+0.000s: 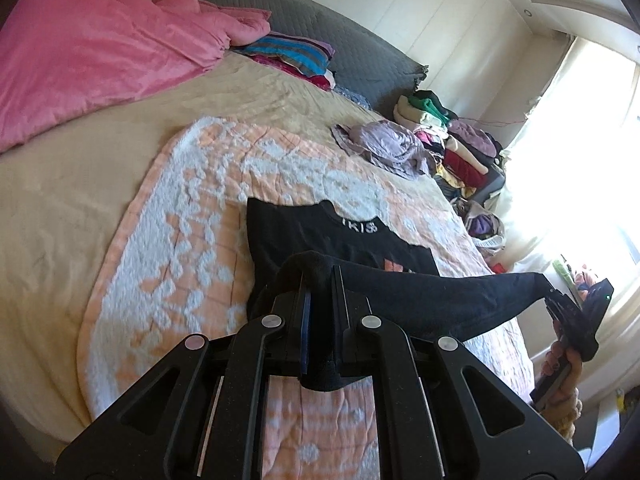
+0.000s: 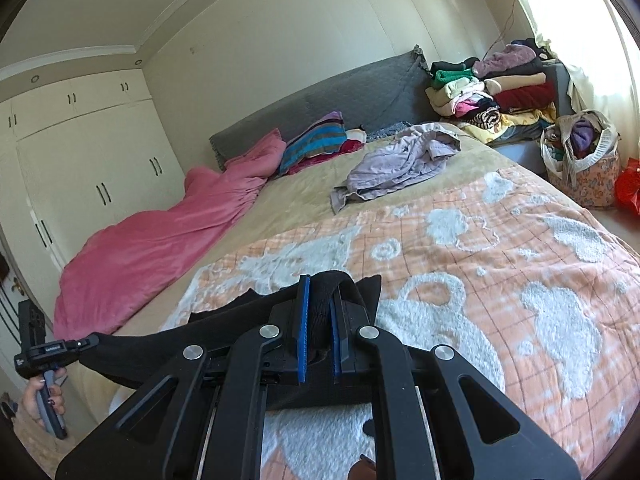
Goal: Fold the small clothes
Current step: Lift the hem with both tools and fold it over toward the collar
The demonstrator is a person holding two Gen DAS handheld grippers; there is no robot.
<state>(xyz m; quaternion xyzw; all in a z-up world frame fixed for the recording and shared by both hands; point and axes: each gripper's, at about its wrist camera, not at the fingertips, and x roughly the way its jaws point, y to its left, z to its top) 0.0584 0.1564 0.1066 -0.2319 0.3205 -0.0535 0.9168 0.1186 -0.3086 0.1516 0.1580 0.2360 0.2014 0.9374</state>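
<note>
Both grippers, left (image 1: 320,280) and right (image 2: 318,300), are clamped on the black shirt's (image 1: 320,236) near edge, lifted taut above the orange blanket (image 1: 180,240), so an uneven pull could slip a corner and skew the fold.

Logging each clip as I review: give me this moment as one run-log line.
left gripper: shut on black shirt | right gripper: shut on black shirt | lower edge lifted, stretched between them | collar end on orange-white blanket
</note>
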